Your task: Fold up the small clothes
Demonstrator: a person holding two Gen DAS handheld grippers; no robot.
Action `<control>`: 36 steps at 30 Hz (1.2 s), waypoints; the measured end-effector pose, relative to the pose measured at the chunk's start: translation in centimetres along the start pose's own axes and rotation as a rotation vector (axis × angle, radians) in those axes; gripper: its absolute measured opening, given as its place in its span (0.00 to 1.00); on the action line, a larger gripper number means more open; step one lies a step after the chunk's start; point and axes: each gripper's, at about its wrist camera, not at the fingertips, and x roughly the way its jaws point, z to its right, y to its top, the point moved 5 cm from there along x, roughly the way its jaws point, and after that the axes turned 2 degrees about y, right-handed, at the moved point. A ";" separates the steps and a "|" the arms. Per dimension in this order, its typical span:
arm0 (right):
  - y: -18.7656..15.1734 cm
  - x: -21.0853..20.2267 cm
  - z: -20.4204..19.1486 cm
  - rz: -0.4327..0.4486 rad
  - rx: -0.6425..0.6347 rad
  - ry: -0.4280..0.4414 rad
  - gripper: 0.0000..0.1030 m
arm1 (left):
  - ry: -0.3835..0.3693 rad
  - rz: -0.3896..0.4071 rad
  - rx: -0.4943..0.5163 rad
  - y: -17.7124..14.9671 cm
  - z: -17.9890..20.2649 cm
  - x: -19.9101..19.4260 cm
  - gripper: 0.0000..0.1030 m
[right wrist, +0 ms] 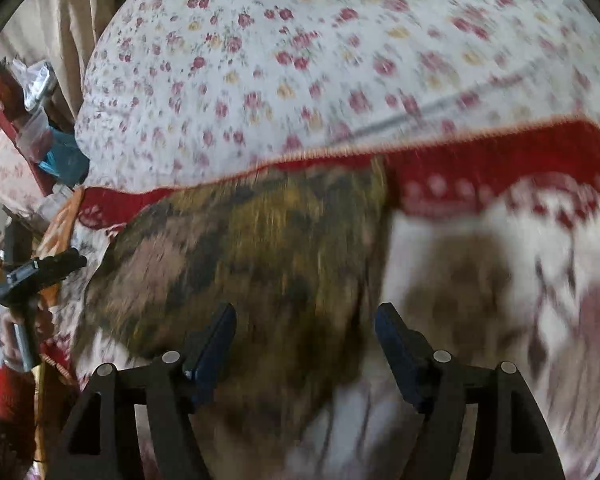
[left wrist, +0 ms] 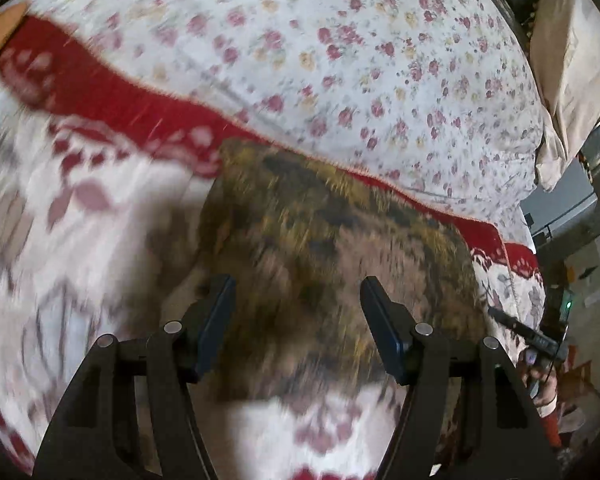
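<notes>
1. Below my left wrist camera, my left claw (left wrist: 298, 292) hangs spread and empty over the brown-yellow garment (left wrist: 340, 248), which lies on the red-and-white blanket (left wrist: 80, 200); my right claw (left wrist: 504, 320) shows at three o'clock.
2. Under the right wrist camera, my right claw (right wrist: 306, 320) gapes empty above the garment (right wrist: 252, 248); my left claw (right wrist: 66, 260) sits at nine o'clock, the floral sheet (right wrist: 300, 60) at twelve.

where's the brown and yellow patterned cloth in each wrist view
Left wrist: the brown and yellow cloth fills the lower centre, beyond the open left gripper.
Right wrist: the cloth lies centre-left, beyond the open right gripper.
Shared landmark: the blanket's red border along the cloth's far edge.
</notes>
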 end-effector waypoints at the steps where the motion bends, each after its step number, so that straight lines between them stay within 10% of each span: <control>1: -1.2 0.1 0.0 -0.019 0.017 0.018 0.68 | -0.005 -0.001 -0.007 -0.9 -0.2 -0.2 0.63; 5: -3.5 1.1 -1.6 -0.009 0.008 0.082 0.63 | -0.036 -0.016 -0.046 -3.2 -0.5 -0.3 0.63; 9: -4.4 2.2 -3.3 -0.021 -0.098 0.046 0.08 | -0.039 -0.011 -0.077 -4.5 -1.1 -0.7 0.63; 21: -5.1 -0.3 1.0 0.018 0.005 -0.030 0.07 | -0.022 -0.031 -0.054 -5.2 -2.0 1.5 0.63; 23: -4.6 -0.6 1.1 0.031 0.043 0.005 0.15 | -0.044 -0.030 -0.056 -5.0 -1.9 1.9 0.63; 26: -4.3 -0.6 0.8 0.058 0.058 0.019 0.53 | -0.043 -0.046 -0.033 -5.0 -1.6 2.5 0.49; 31: -4.2 0.9 -0.6 0.029 -0.013 -0.017 0.07 | -0.029 -0.051 0.002 -4.9 -1.8 1.6 0.17; 36: -3.9 -1.5 -0.7 0.058 -0.103 -0.133 0.05 | 0.031 -0.013 0.036 -5.9 -2.8 -0.3 0.08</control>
